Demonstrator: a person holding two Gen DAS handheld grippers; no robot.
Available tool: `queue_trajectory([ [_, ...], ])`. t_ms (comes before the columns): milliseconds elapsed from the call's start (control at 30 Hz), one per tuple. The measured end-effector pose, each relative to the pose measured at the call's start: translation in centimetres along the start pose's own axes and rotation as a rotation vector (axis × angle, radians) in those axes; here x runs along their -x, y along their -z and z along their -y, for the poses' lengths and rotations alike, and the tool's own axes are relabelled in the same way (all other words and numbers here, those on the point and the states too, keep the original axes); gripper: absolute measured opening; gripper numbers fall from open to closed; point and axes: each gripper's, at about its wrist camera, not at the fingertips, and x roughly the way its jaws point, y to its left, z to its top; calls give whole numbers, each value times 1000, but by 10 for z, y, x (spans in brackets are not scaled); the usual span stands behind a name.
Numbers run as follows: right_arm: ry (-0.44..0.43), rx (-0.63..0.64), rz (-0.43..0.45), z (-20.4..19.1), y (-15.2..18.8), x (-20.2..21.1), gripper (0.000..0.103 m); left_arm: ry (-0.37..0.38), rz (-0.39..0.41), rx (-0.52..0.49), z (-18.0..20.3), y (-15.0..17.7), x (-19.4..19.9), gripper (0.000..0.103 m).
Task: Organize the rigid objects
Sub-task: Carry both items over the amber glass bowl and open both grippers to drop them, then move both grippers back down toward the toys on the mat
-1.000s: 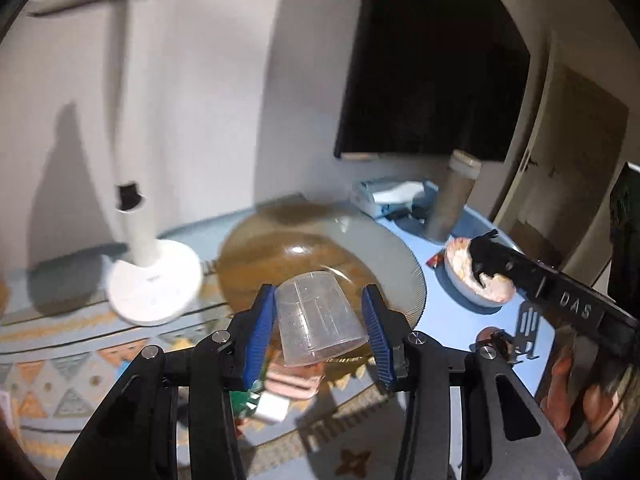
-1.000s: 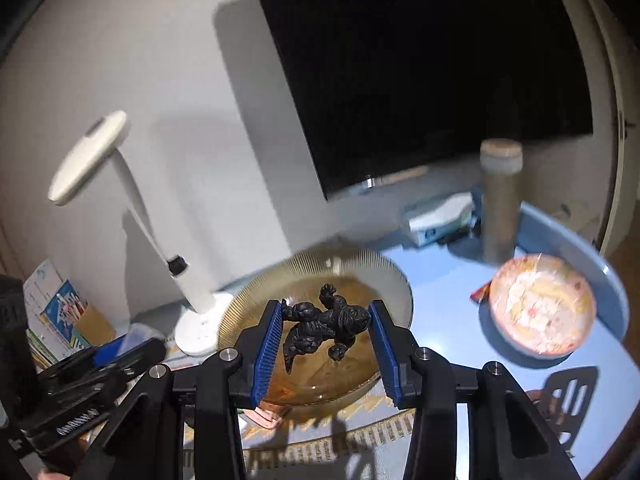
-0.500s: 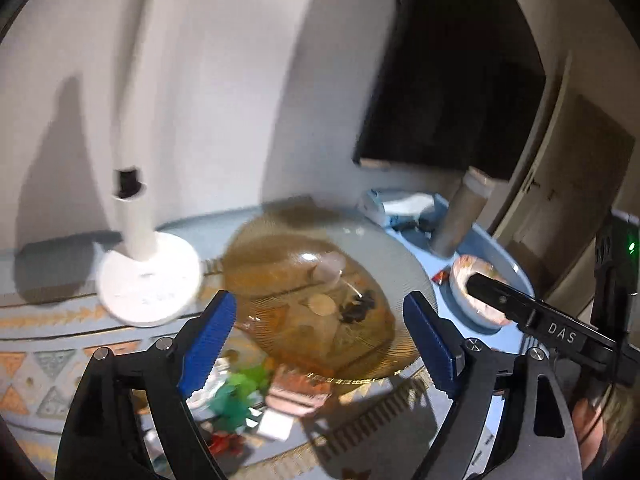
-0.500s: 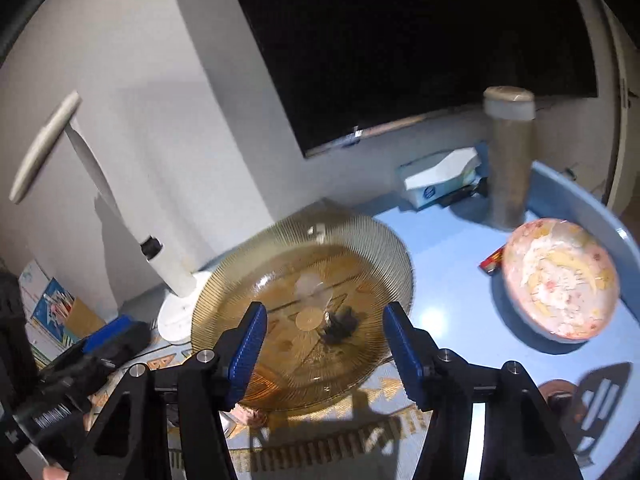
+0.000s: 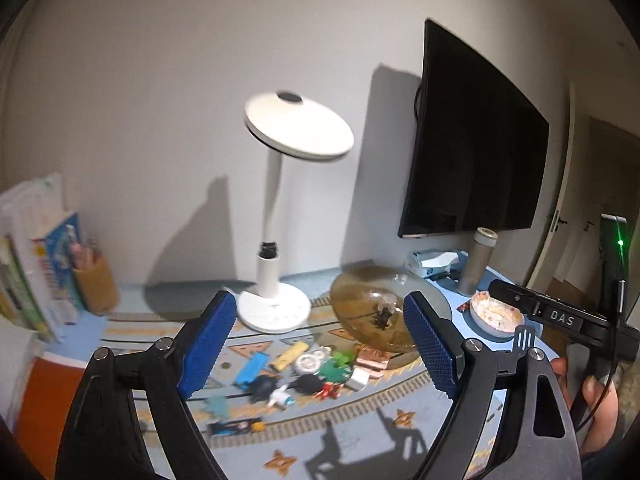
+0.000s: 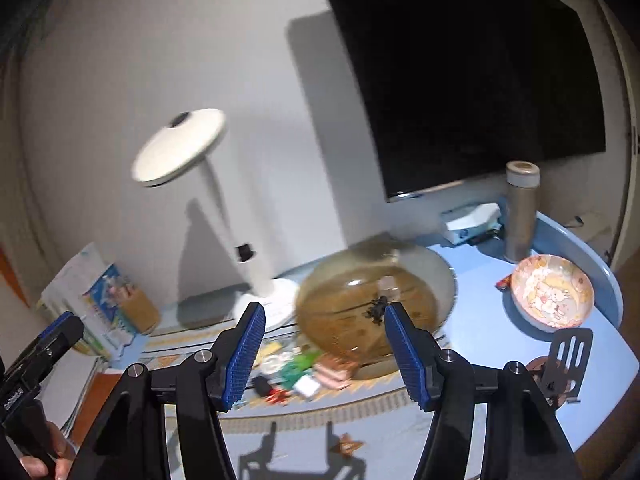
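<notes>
A large amber glass plate (image 5: 360, 300) (image 6: 340, 304) lies on the table and holds a clear measuring cup (image 5: 388, 301) (image 6: 387, 283) and a black figurine (image 5: 382, 319) (image 6: 376, 307). A heap of small toys and bits (image 5: 304, 372) (image 6: 296, 372) lies on the patterned mat in front of the plate. My left gripper (image 5: 316, 344) is open and empty, raised well back from the table. My right gripper (image 6: 324, 354) is open and empty, also raised above the near table edge.
A white desk lamp (image 5: 276, 240) (image 6: 240, 240) stands left of the plate. A pink patterned bowl (image 6: 552, 292), a slotted spatula (image 6: 568, 356), a tall flask (image 6: 520, 212) and a white box (image 6: 472, 220) are at the right. Books and a pencil holder (image 5: 94, 284) stand far left. A dark screen (image 5: 472, 160) hangs on the wall.
Both grippers opened: the cup left my left gripper and the black figurine left my right gripper, and both now lie in the amber plate. Both grippers have pulled back and up.
</notes>
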Motion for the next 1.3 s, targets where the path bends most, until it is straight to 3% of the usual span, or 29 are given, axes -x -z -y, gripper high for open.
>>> queue_trajectory([
  [233,-38,65,53,-44,27,37,63,-49,41,-55,-9,20,45,85],
  [333,-31,69,24,-49,45,33,63,-83,-8,-50,-22,38,41,85],
  [467,-66,19,-88,-47,60,4,63,-102,-65,16,-50,50,33,85],
  [567,-81,-1,-83,-44,59,-1,63,-105,-69,39,-63,53,33,85],
  [667,-36,-5,-58,-37,59,-5,63,-144,-103,64,-78,62,18,85],
  [867,27,-96,-202,3,81,-63,63,-149,-258,195,-116,103,-43,85],
  [1067,48,-129,-368,28,118,-137,63,-187,-366,235,-138,139,-96,85],
  [1300,14,82,-450,-1,131,-198,63,-218,-435,192,-138,161,-131,85],
])
